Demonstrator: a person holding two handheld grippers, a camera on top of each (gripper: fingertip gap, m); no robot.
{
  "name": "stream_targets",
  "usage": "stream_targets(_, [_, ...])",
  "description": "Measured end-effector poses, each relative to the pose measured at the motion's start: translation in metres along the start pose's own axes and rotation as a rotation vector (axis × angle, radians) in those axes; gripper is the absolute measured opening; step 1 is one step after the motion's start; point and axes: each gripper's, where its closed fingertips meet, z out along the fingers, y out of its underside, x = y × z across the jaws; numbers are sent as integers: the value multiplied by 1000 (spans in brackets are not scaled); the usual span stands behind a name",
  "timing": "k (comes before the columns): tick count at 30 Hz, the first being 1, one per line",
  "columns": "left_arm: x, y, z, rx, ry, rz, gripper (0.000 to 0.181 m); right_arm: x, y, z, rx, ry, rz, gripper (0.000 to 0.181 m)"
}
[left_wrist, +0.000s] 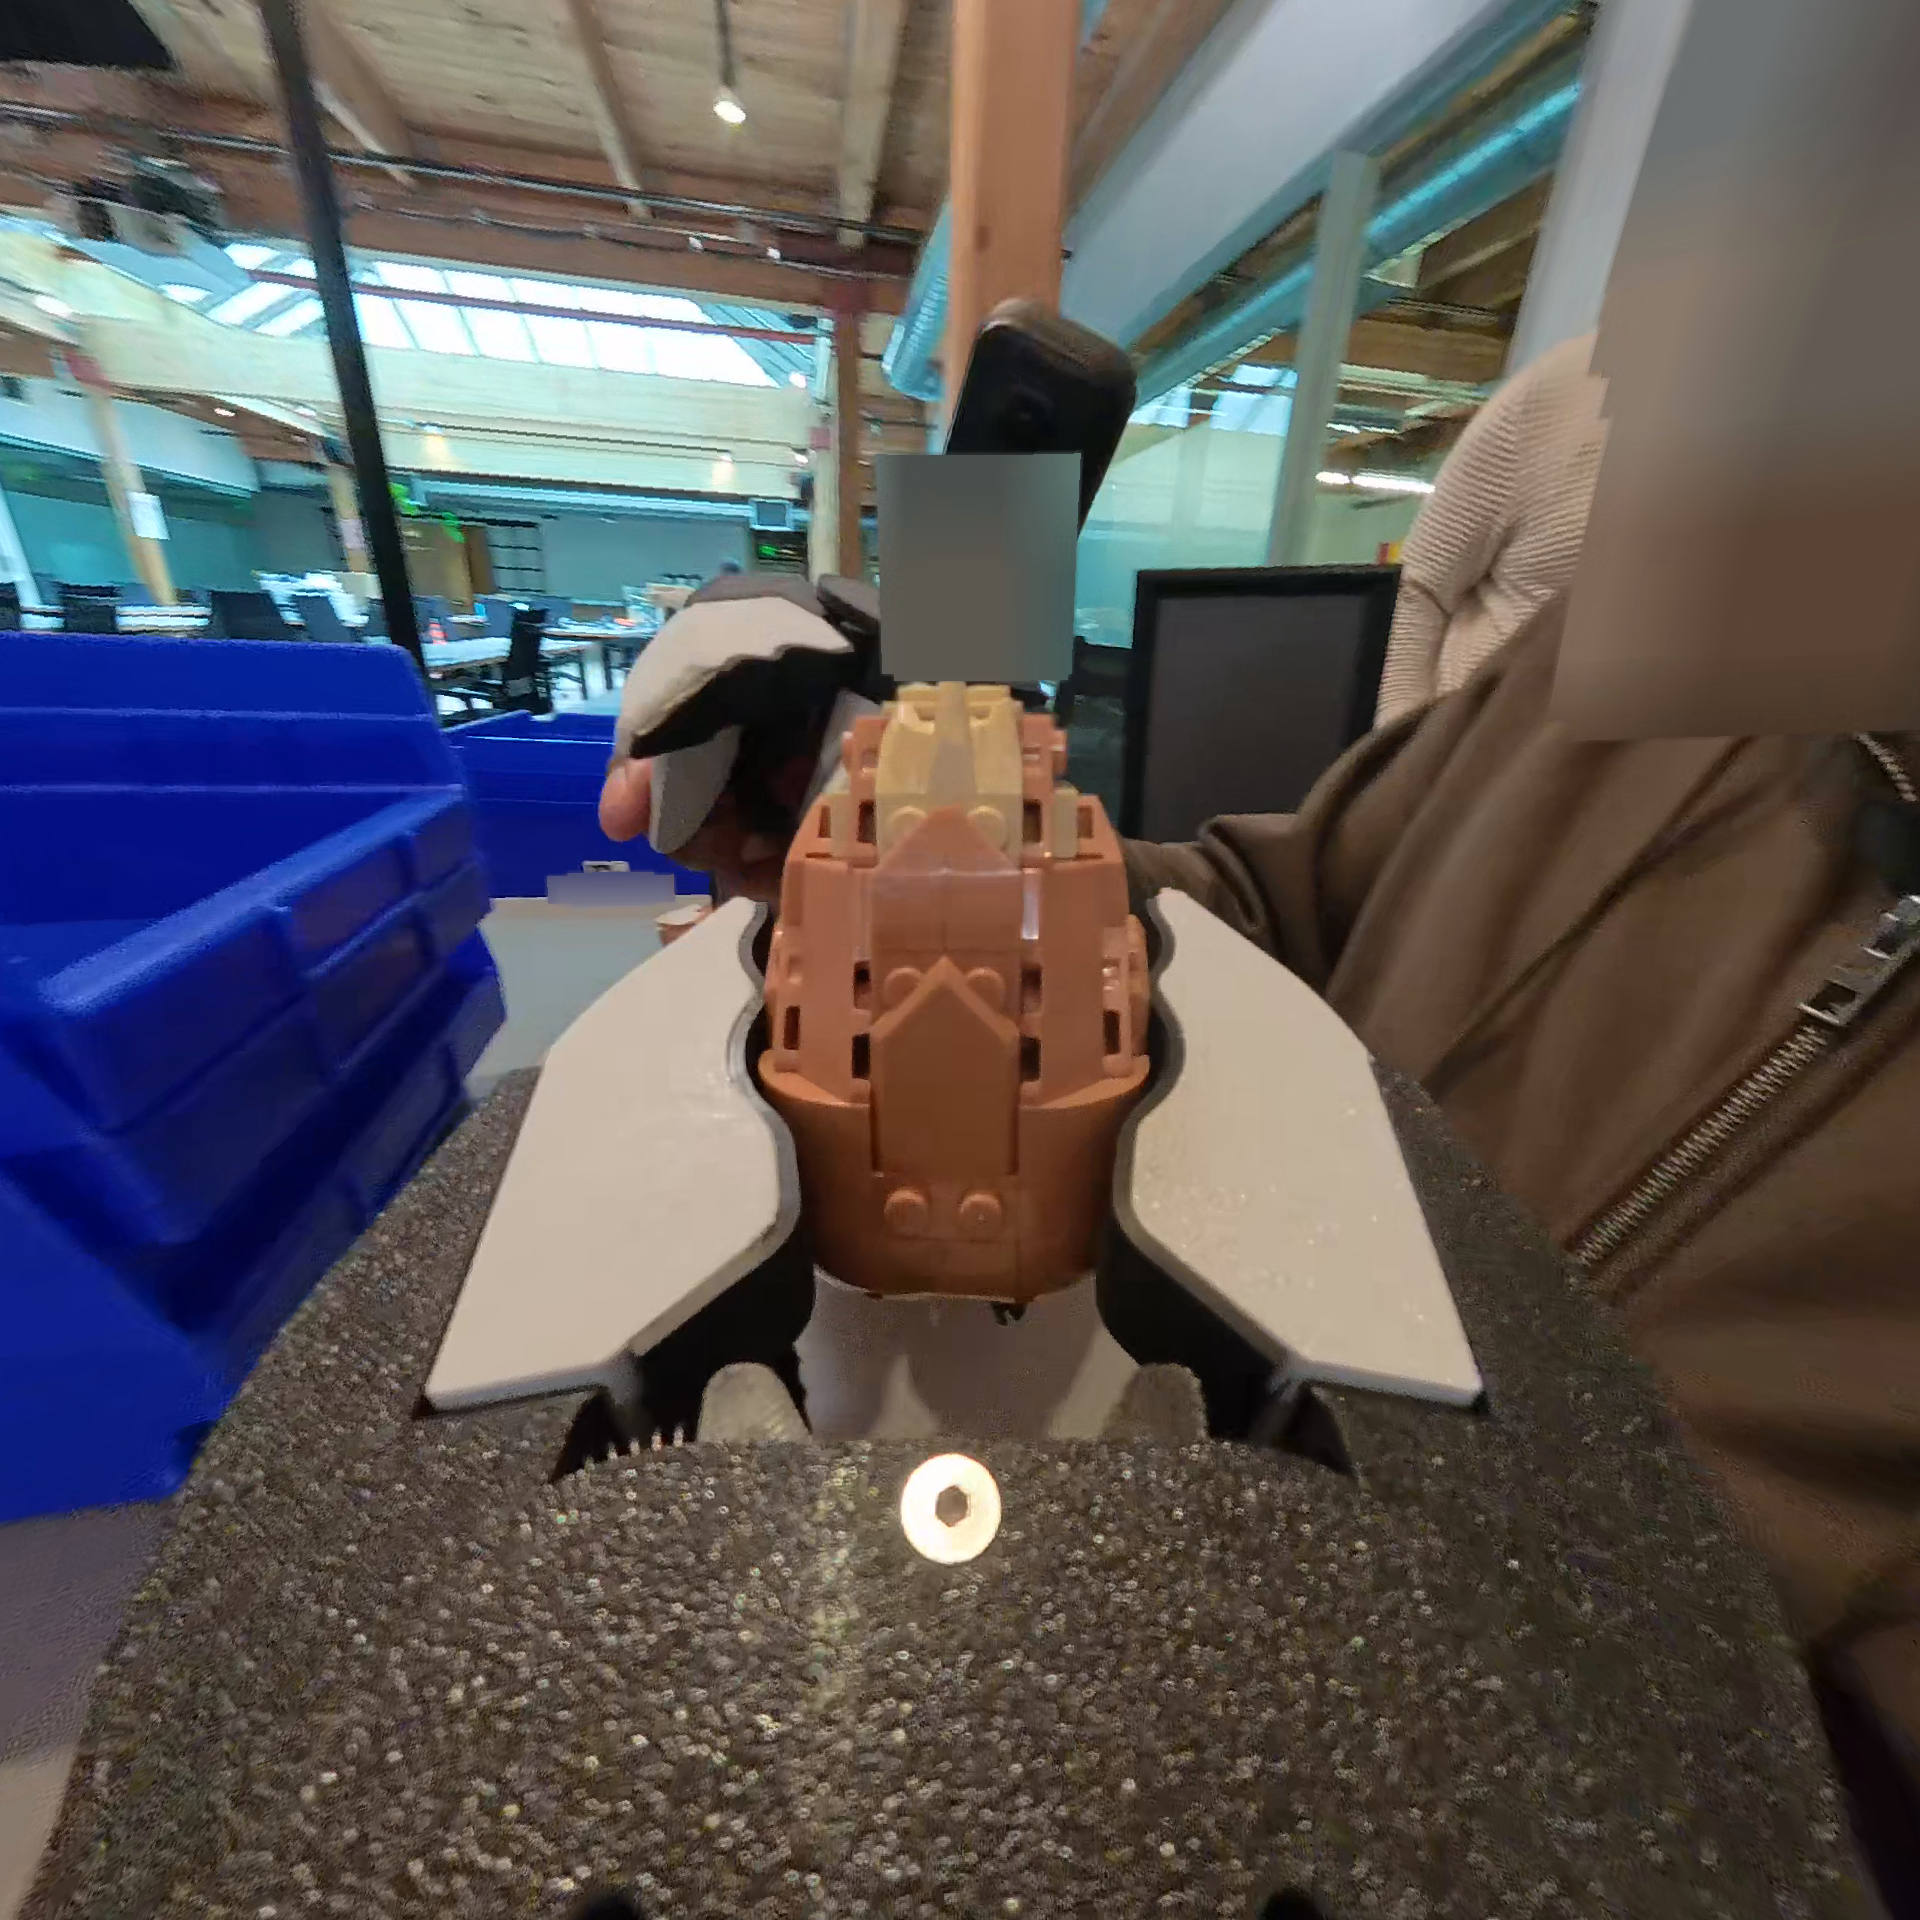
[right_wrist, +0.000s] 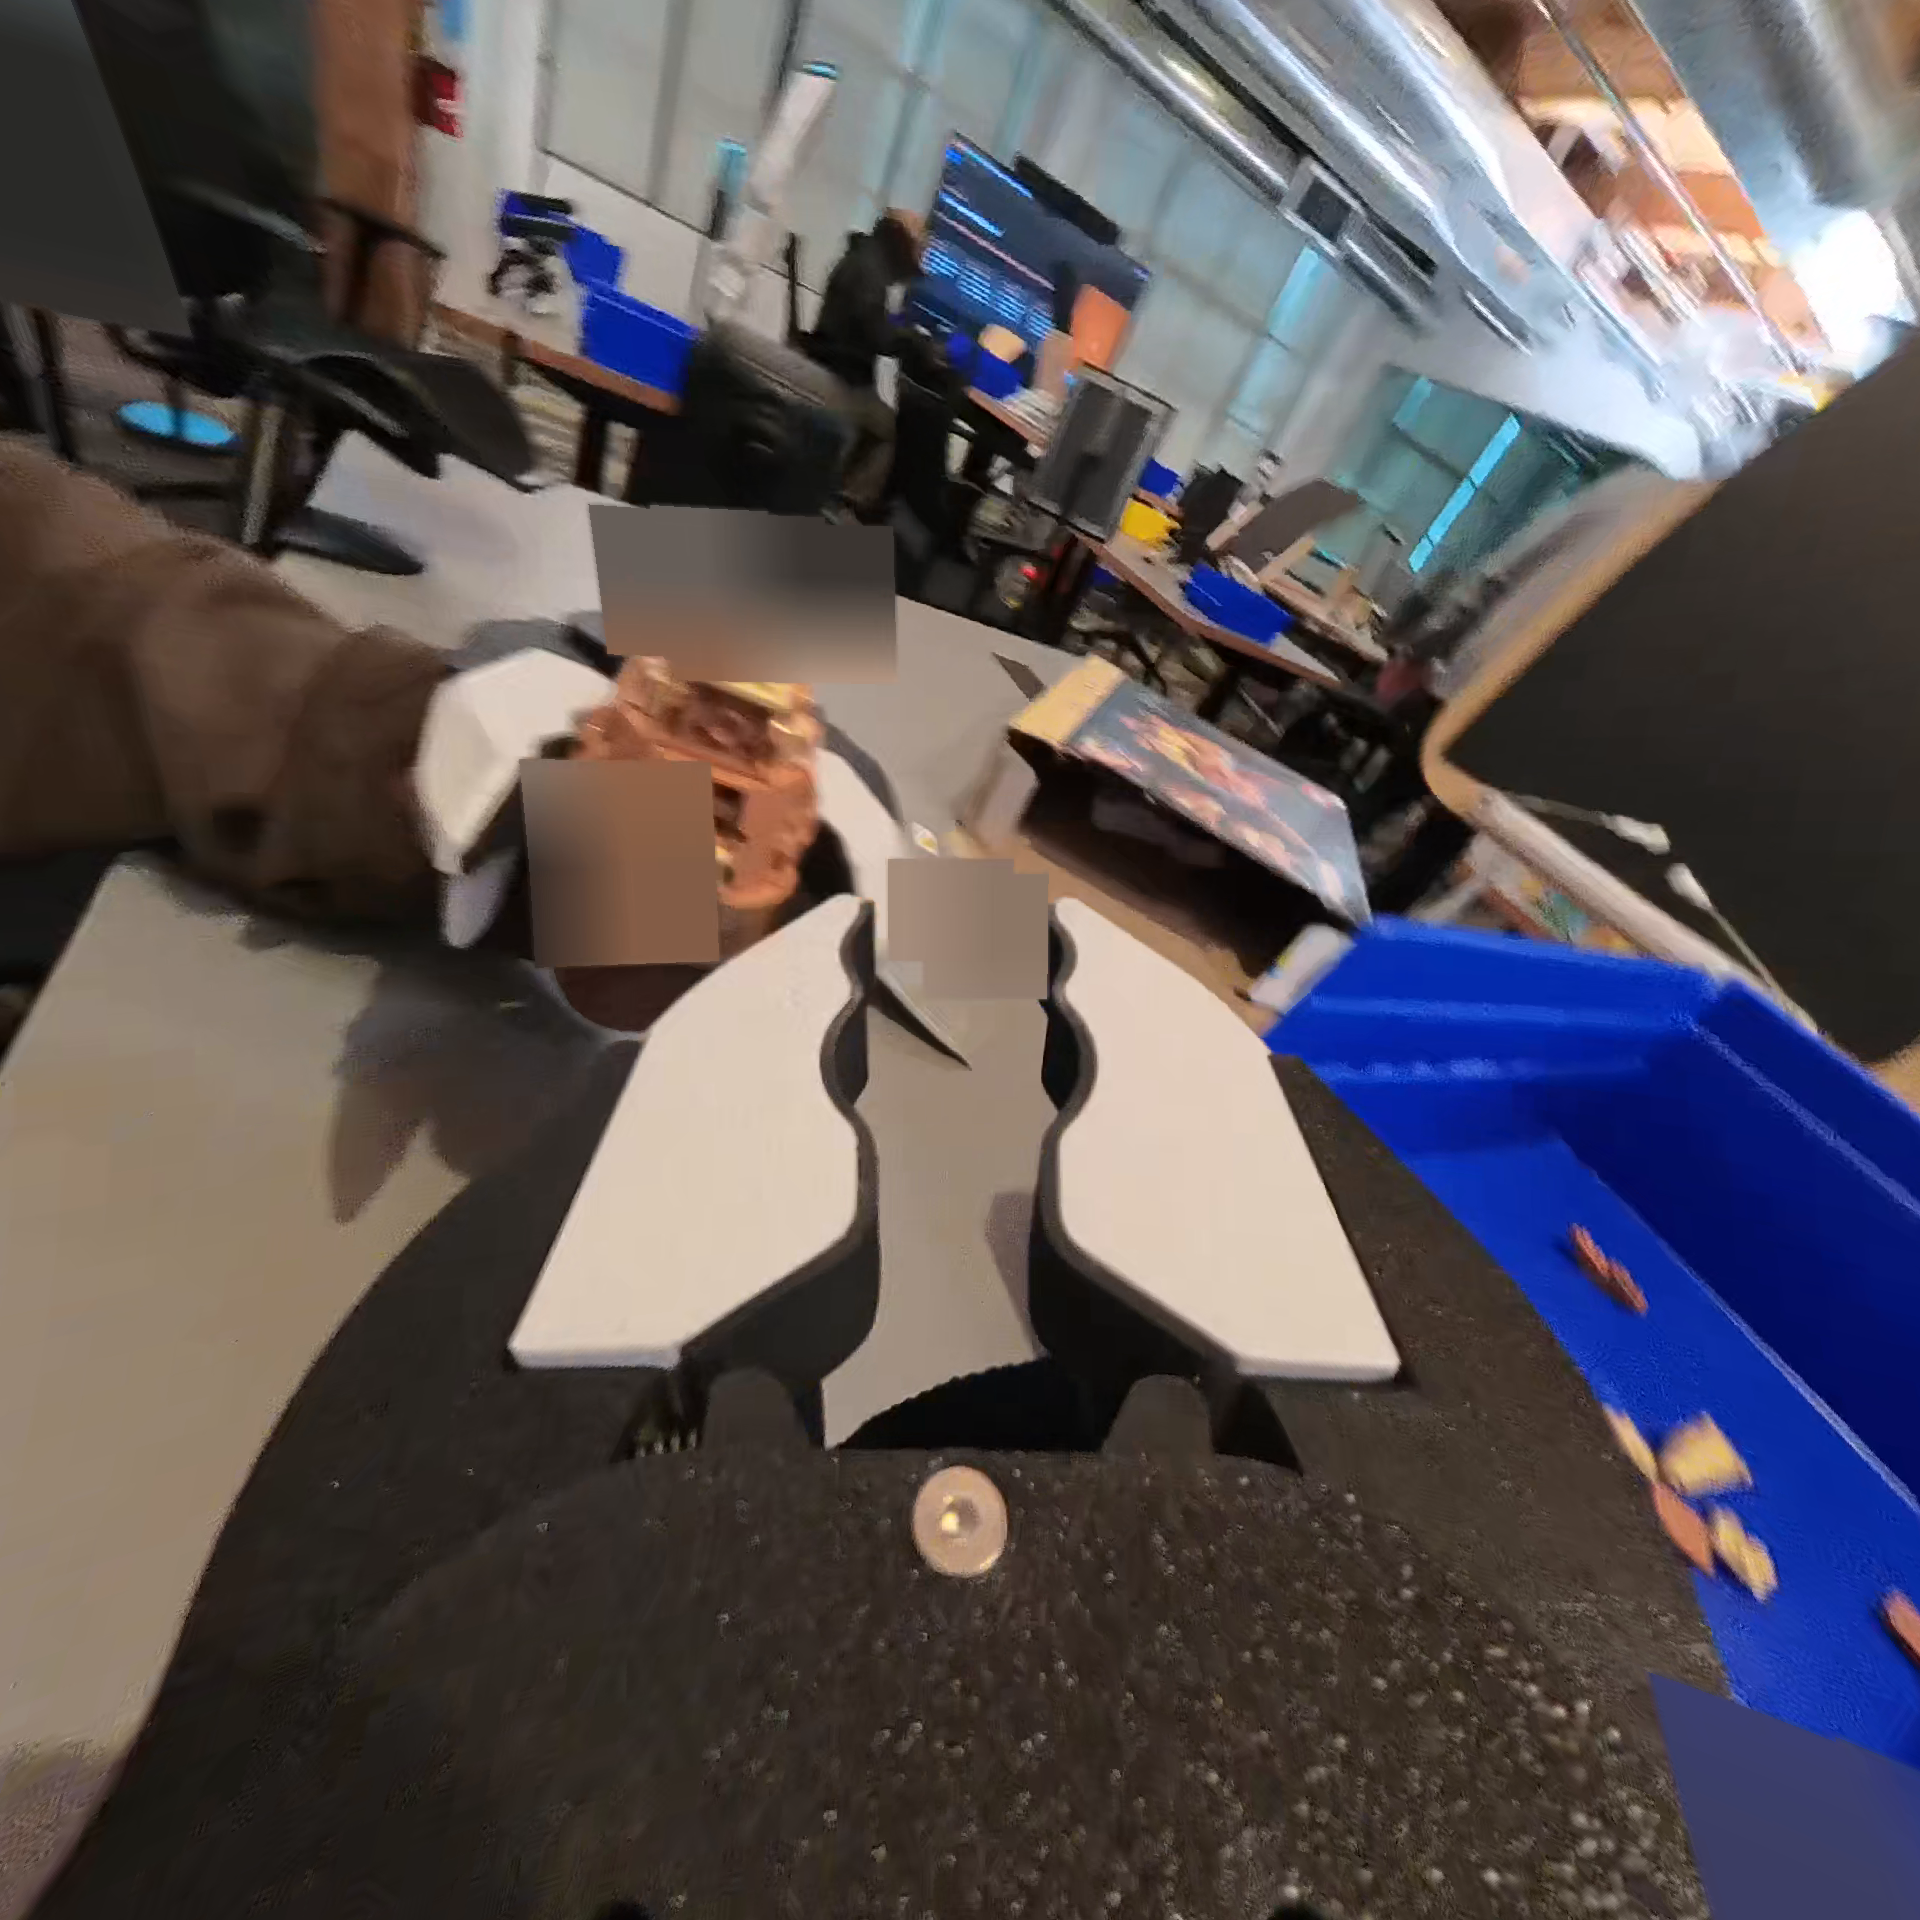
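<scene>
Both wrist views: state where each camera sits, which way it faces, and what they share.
Left wrist view: on the left claw, facing the person's brown jacket; claw shut on the brown brick model.
Right wrist view: on the right claw, open and empty, facing across the grey table; blue bin at right.
Shared: model, jacket sleeve.

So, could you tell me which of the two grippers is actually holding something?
The left gripper: its grey fingers are clamped on the brown brick-built model. The right gripper is open, with only the grey table showing between its fingers.
</scene>
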Motion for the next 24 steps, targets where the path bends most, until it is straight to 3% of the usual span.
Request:
stream_targets(4, [14,0,1,8,89,-15,67,-30,-20,4,74,-103,-34,27])
stream_targets(9, [20,-6,-2,54,156,-87,66,-45,-16,9,62,-149,-71,11])
stream_targets(17, [20,-5,-1,72,192,-163,67,-54,-14,12,45,-177,-73,6])
stream_targets(24, [8,-43,-22,307,170,-221,67,-52,-19,13,78,-111,-103,10])
